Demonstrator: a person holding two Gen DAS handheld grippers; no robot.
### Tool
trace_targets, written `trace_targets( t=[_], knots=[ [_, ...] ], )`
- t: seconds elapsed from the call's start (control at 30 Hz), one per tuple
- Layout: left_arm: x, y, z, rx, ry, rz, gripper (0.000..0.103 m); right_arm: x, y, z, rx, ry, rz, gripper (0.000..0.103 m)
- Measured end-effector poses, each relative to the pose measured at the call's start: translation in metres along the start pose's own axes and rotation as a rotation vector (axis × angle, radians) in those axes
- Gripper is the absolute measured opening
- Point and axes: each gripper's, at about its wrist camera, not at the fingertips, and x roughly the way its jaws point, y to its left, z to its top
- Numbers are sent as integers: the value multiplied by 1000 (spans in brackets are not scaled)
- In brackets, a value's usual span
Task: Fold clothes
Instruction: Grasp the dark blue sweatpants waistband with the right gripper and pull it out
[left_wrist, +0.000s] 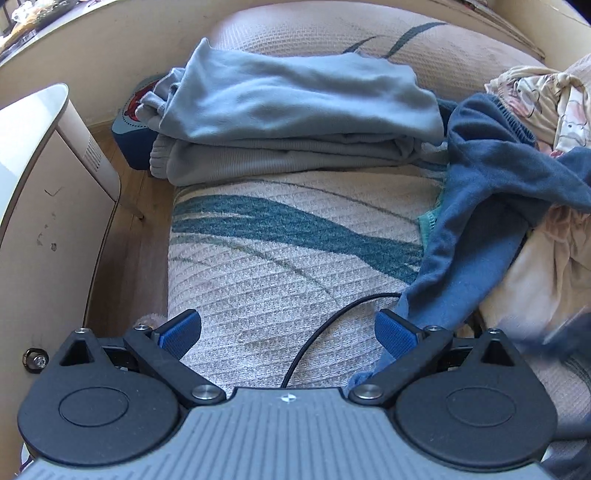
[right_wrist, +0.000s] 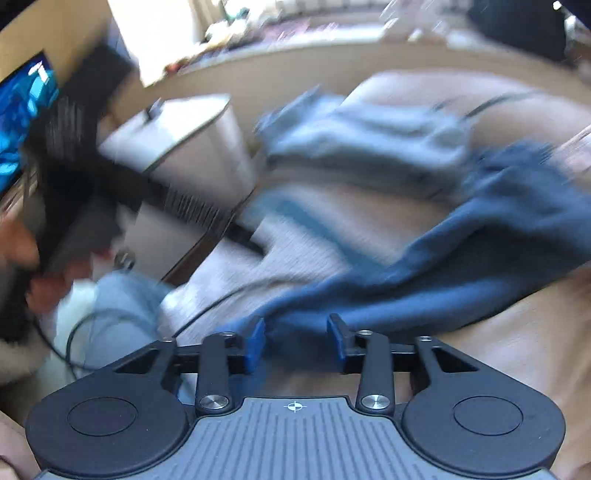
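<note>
So a folded stack (left_wrist: 288, 122) is sitting upper middle, while the blue pants (left_wrist: 480, 206) are lying unfolded between the half-open right gripper (right_wrist: 295, 341), and the left gripper (left_wrist: 288, 332) is hanging wide, empty.

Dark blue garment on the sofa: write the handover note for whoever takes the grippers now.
Left gripper: open, empty, hovering over the bare woven sofa cover with teal stripes.
Right gripper: jaws partly open, astride the end of the dark blue garment; no firm grip visible, view blurred.
Done: a stack of folded pale blue and grey clothes sits at the back of the seat.
Left: the dark blue garment lies crumpled and unfolded; a heap of cream and floral clothes waits beside it.
</note>
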Motion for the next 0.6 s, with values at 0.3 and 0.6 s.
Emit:
trace_targets(
  t=[0.3, 0.6],
  knots=[
    [12, -15, -7, 61, 41, 2, 101, -7, -108, 55, 102, -183, -379, 43],
    [20, -14, -5, 57, 69, 11, 102, 46, -145, 71, 97, -72, -426, 31]
  ],
)
